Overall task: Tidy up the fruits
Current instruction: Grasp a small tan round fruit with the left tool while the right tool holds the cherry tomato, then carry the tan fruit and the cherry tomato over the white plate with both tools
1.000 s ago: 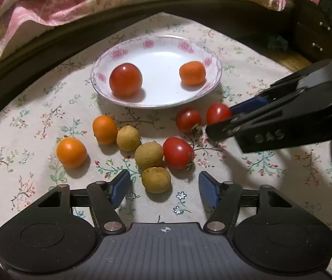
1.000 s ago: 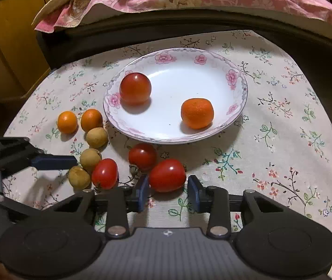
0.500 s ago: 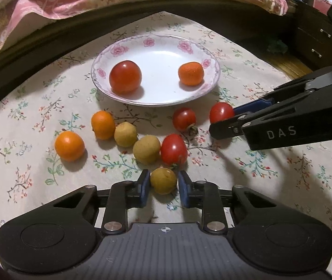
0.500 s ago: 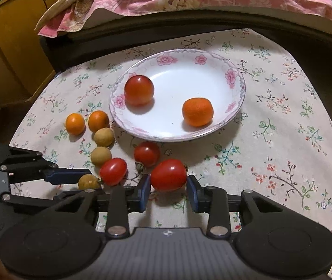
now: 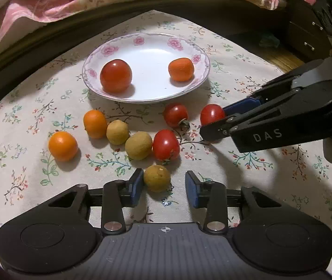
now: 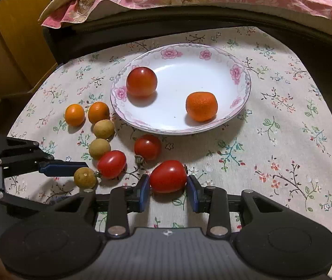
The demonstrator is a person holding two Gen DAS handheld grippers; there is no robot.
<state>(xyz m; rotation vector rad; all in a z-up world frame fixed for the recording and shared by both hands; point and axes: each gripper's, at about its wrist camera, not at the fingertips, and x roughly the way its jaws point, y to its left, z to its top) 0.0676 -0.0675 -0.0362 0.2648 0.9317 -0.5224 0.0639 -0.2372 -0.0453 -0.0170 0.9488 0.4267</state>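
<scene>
Right gripper [image 6: 168, 186] clamps a cherry tomato [image 6: 168, 179] for transfer to the plate [image 6: 240, 70] at 12 o'clock; left gripper [image 5: 163, 187] gapes around a longan [image 5: 157, 178]

Warm dim light, soft shadows, fisheye-bent edges, corners perhaps vignetted.

1. We see a white floral plate [image 6: 238, 74] holding one red tomato [image 6: 141, 81] and one orange citrus [image 6: 201, 106], apart
2. On the cloth near it lie three red tomatoes [image 6: 147, 147], two small oranges [image 6: 74, 115] and three tan longans [image 6: 103, 129]
</scene>
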